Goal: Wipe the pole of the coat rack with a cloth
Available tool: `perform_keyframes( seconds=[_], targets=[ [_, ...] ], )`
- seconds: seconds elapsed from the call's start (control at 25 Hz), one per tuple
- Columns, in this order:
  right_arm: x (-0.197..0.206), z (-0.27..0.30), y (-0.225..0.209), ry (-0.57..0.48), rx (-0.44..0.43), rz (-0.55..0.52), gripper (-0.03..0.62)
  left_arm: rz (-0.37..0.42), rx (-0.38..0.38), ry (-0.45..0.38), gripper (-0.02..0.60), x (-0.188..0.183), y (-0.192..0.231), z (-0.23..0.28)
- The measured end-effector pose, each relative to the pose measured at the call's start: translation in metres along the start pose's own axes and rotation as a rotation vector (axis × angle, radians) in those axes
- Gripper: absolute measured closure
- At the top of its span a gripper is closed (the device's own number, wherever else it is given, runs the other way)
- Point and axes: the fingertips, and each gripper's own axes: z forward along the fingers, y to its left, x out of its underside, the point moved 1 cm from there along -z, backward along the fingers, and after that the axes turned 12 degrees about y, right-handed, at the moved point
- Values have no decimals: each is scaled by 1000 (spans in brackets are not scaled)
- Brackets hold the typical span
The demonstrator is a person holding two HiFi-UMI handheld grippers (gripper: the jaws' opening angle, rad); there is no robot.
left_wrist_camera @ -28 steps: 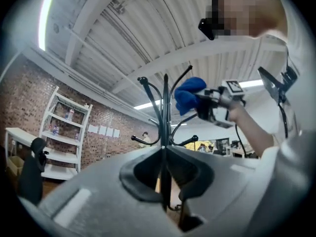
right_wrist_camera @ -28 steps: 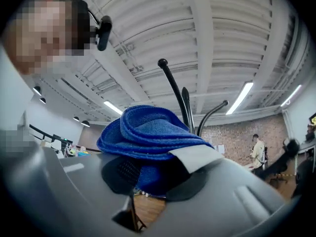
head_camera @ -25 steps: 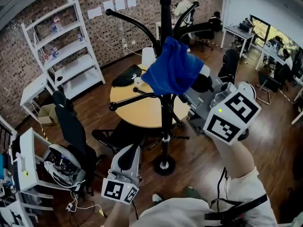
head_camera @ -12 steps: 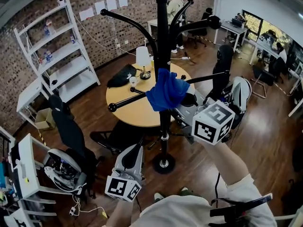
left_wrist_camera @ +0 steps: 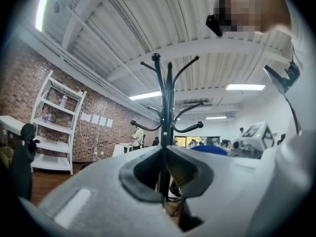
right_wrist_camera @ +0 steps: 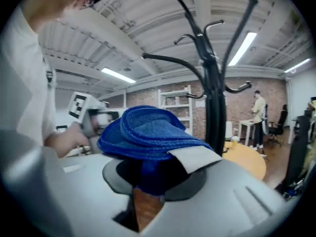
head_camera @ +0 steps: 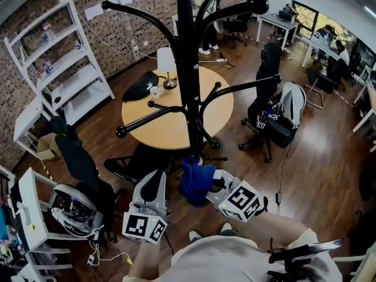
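Observation:
The black coat rack pole (head_camera: 187, 87) rises from the wooden floor beside a round table, with curved arms branching off it. A blue cloth (head_camera: 194, 181) is bunched low against the pole, close to its foot. My right gripper (head_camera: 211, 184) is shut on that cloth; in the right gripper view the cloth (right_wrist_camera: 148, 132) bulges out of the right gripper (right_wrist_camera: 158, 168), and the pole (right_wrist_camera: 213, 98) stands just right of it. My left gripper (head_camera: 155, 184) hangs to the left of the pole, apart from it. The left gripper (left_wrist_camera: 165, 149) is shut on nothing, and the pole (left_wrist_camera: 168, 107) shows straight ahead.
A round wooden table (head_camera: 170, 131) with a lamp (head_camera: 166, 63) stands behind the rack. Office chairs sit at the left (head_camera: 82, 157) and right (head_camera: 271, 113). White shelving (head_camera: 64, 69) lines the brick wall. Desks and people are at the far back.
My right gripper has slid the blue cloth down the pole, from up among the arms to near the foot. The left gripper has stayed low on the left.

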Motion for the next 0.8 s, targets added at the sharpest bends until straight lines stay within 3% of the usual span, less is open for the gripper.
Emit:
perform_keyframes(
  seconds=[0.2,0.32,0.44,0.68,0.8],
  targets=[
    [-79,11,-66,-119,162,-19,496,1,12,15,558,2,0,1],
    [-80,26,-86,-93,197,-10,496,-5,23,16,558,4,-3,2],
    [-25,52,-95,-17,223,30,496,-23,24,34,558,14,-2,0],
    [131,116,-103,100,238,150,496,-45,16,87,558,34,11,-1],
    [140,120,-98,65,217,183,496,-44,15,101,558,38,14,3]
  ],
)
